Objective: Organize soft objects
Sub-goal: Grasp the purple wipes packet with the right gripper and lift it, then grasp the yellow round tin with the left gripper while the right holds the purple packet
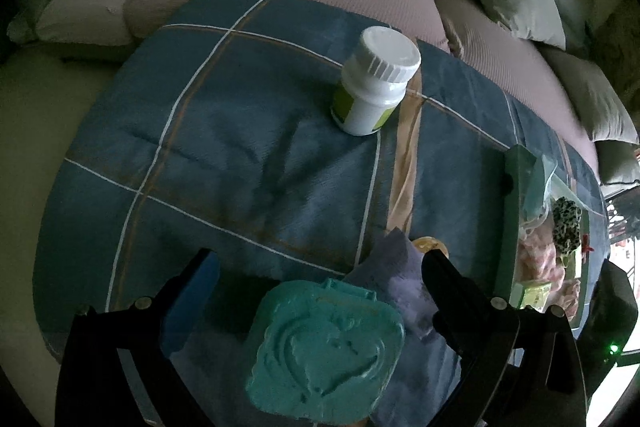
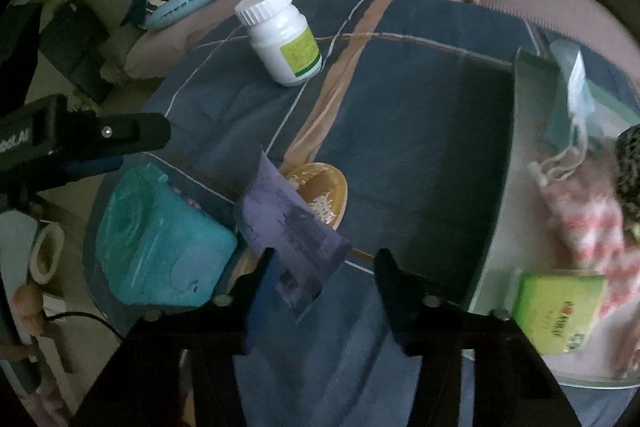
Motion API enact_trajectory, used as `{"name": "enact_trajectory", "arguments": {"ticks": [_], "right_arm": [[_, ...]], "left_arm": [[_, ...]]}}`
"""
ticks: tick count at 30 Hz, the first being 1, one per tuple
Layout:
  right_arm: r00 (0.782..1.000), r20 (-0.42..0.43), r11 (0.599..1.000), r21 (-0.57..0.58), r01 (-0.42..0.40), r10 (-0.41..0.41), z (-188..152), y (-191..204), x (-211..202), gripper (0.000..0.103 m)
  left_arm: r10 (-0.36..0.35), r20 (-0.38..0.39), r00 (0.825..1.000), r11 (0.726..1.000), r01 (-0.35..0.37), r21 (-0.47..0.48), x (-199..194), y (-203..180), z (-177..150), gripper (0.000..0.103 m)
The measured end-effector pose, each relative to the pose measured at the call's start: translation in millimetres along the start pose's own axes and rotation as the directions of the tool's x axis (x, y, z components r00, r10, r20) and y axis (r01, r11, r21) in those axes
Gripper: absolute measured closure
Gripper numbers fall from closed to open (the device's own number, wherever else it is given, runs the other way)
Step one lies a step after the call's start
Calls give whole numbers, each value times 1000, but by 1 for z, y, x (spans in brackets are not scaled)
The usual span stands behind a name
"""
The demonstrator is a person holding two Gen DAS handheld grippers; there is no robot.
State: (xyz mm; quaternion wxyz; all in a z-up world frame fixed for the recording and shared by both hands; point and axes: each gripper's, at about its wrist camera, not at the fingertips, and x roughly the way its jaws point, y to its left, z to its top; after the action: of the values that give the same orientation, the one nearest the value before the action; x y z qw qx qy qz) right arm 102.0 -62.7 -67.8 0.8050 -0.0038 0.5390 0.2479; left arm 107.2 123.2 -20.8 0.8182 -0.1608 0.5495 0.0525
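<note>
My left hand-held gripper hangs over the near edge of the blue checked blanket, its jaws spread wide on either side of a teal square box with a heart pressed into its lid. The pads stand clear of the box, so nothing is gripped there. From my right wrist view that same teal box sits at the blanket's near left corner, with the left gripper's black finger above it.

My right hand-held gripper points down at the near edge too, jaws partly open. A lavender slip of paper stands tilted just ahead of them, its lower corner reaching in by the left pad; I cannot tell whether the pad touches it. The right pad is plainly apart from it.

Behind the paper lies a small orange bowl with white bits in it. A white bottle with a green label stands upright toward the blanket's far side. Along the right edge sits a pale green tray holding the soft things: a pink and white cloth, a face mask, a leopard-print piece, and a green box.
</note>
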Motion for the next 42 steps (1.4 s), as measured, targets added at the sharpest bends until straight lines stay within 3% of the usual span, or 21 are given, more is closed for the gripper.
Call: {"name": "enact_trajectory", "arguments": {"ticks": [15, 29, 42], "right_arm": [[995, 16, 995, 17, -94, 94, 2, -5, 4, 92], [985, 81, 987, 51, -154, 150, -2, -19, -22, 97], [970, 202, 980, 120, -160, 134, 5, -53, -62, 99]], "left_arm": [[2, -25, 1000, 1000, -1, 20, 17, -15, 2, 2], [12, -12, 1000, 999, -11, 36, 12, -29, 3, 2], [25, -7, 1000, 997, -25, 68, 12, -50, 6, 2]]}}
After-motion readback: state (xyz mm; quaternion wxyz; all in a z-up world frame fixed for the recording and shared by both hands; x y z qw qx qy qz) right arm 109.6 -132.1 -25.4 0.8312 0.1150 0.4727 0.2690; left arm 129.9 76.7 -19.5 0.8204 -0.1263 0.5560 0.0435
